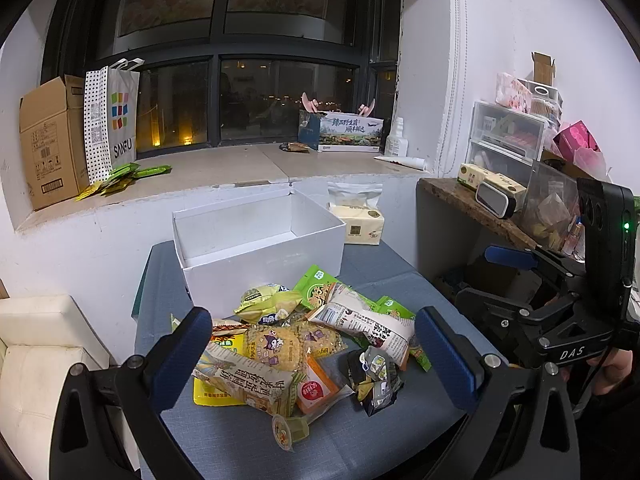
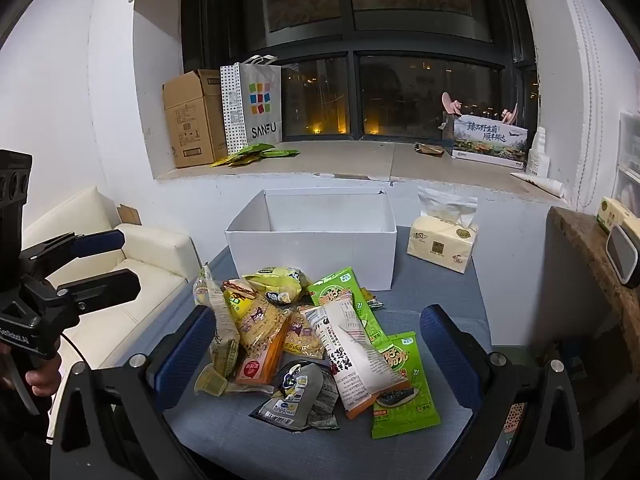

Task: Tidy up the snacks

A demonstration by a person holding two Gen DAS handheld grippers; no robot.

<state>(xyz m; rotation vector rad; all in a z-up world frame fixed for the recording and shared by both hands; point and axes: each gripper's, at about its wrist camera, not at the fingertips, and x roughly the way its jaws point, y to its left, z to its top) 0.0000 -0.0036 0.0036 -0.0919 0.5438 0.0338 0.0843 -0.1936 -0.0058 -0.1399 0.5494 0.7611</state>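
Observation:
A pile of snack packets [image 1: 316, 344] lies on the blue-grey table [image 1: 360, 440]; it also shows in the right wrist view [image 2: 316, 340]. Behind it stands an empty white open box [image 1: 256, 240], also in the right wrist view [image 2: 312, 236]. My left gripper [image 1: 316, 344] is open, its blue fingers on either side of the pile, above it. My right gripper [image 2: 318, 344] is open and empty, also straddling the pile from the front. Green seaweed packets [image 2: 400, 384] and a silver pouch [image 2: 296, 396] lie nearest.
A tissue pack [image 2: 442, 242] sits right of the box. A windowsill behind holds a cardboard box [image 1: 52, 140], a paper bag [image 1: 114, 120] and green sachets [image 1: 120, 178]. A cream sofa [image 2: 132, 264] is on the left, a cluttered shelf [image 1: 500, 208] on the right.

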